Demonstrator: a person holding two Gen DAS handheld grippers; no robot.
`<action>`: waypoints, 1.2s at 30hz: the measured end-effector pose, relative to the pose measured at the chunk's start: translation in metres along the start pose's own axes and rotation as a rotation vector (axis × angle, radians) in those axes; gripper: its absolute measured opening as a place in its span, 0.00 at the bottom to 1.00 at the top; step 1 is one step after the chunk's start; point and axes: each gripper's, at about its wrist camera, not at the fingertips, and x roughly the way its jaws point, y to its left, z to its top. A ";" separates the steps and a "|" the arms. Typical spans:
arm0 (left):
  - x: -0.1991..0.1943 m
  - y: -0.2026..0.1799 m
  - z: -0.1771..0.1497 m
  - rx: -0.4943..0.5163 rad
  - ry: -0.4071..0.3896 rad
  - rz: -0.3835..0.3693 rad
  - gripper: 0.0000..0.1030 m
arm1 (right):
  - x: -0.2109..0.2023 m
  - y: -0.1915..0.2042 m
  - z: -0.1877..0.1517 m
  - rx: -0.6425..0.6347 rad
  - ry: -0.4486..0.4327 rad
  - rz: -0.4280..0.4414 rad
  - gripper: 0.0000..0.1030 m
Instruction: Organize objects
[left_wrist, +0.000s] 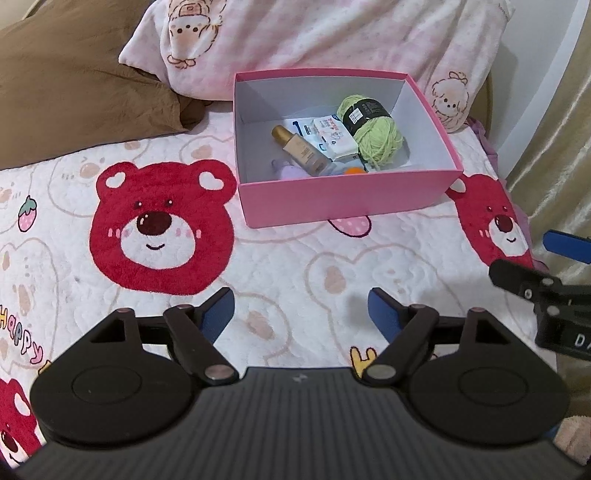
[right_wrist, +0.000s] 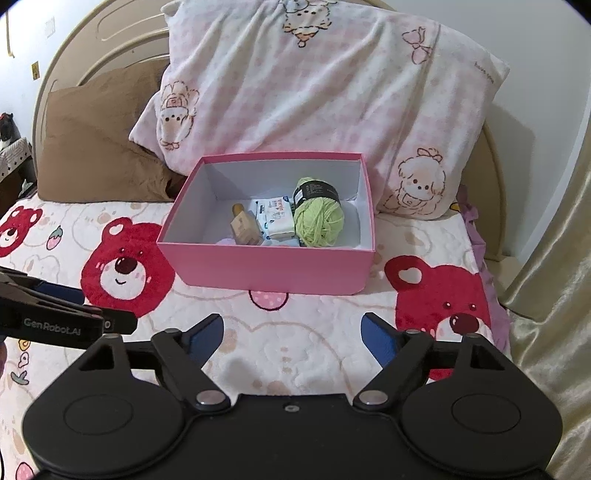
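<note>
A pink box (left_wrist: 343, 199) (right_wrist: 266, 269) stands open on the bed. Inside lie a green yarn ball (left_wrist: 373, 134) (right_wrist: 318, 218), a beige bottle (left_wrist: 301, 151) (right_wrist: 242, 229), white packets (left_wrist: 334, 138) (right_wrist: 279, 216) and small purple and orange items (left_wrist: 291, 171) by the front wall. My left gripper (left_wrist: 301, 312) hovers open over the blanket in front of the box, nothing between its blue pads. My right gripper (right_wrist: 291, 336) is likewise open and empty, in front of the box. Each gripper shows at the edge of the other's view.
The bed is covered by a white blanket (left_wrist: 295, 258) with red bear prints. A pink-and-white pillow (right_wrist: 325, 92) and a brown pillow (right_wrist: 96, 147) lean behind the box. A beige curtain (right_wrist: 554, 295) hangs at the right; a headboard (right_wrist: 92, 48) is behind.
</note>
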 end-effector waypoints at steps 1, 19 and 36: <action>0.001 0.000 0.000 -0.002 -0.002 0.000 0.82 | 0.001 0.000 0.000 0.005 0.006 -0.003 0.93; 0.005 0.001 -0.002 -0.030 0.015 0.028 0.98 | 0.006 -0.002 0.001 0.037 0.053 -0.026 0.96; 0.009 0.005 -0.003 -0.037 0.054 0.039 0.98 | 0.011 0.006 0.000 0.038 0.110 -0.084 0.96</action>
